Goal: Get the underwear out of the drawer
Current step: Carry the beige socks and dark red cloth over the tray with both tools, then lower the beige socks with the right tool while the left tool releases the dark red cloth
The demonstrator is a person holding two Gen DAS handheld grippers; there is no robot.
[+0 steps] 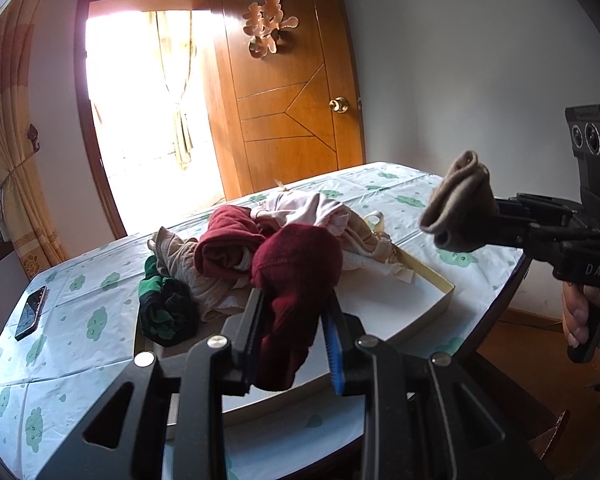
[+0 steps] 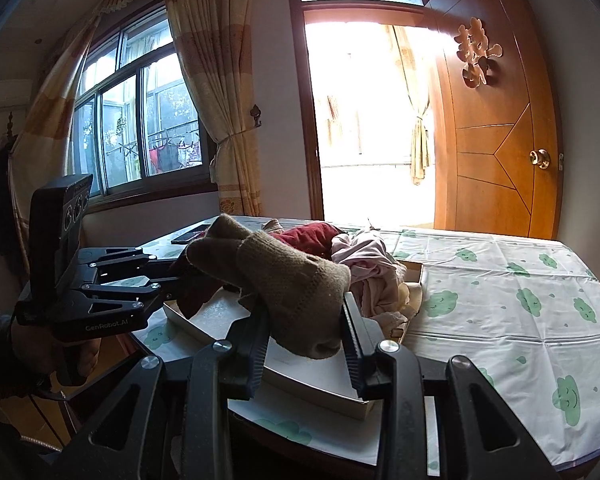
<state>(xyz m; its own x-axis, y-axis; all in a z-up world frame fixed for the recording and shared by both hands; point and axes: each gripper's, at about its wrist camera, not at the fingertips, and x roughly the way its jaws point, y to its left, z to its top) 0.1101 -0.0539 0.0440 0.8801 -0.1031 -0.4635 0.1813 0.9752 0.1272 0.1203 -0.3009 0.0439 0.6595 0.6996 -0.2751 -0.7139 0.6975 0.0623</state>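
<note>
Centrally, lying on the cloth-covered surface (image 1: 100, 280): one shallow white drawer tray (image 1: 444, 296), carrying one loose pile of garments (image 1: 260, 240). Counting within the pile, as seen from the left wrist view: one dark red piece (image 1: 224, 240), one pale pink piece (image 1: 300, 208), one beige piece (image 1: 180, 264), one green-and-black piece (image 1: 164, 308) draping over the tray's near-left edge; further pieces underneath not being separable.

Gripping, two devices, one garment each:
- left gripper (image 1: 296, 344), fingers (image 1: 248, 336) pressing narrowly on one dark red underwear item (image 1: 296, 280), bunched and hanging above the tray, clear of the pile.
- right gripper (image 2: 306, 328), fingers (image 2: 354, 332) clamping one brown knitted garment (image 2: 276, 276), likewise lifted off the tray; same garment (image 1: 456, 208) appearing in the left wrist view at the tip of the right gripper (image 1: 496, 220), well apart from the pile, over the right part of the surface.

Showing also: one hand (image 1: 580, 316) wrapping the right gripper's handle, one hand (image 2: 60, 352) wrapping the left gripper (image 2: 172, 280).

Resting on the surface's far-left area, apart from the tray: one dark phone (image 1: 31, 312).

Standing behind: one wooden door (image 1: 284, 92), open, bearing one ornament (image 1: 270, 26) and one round knob (image 1: 339, 105); one window (image 2: 140, 120) flanked by curtains (image 2: 216, 100).
</note>
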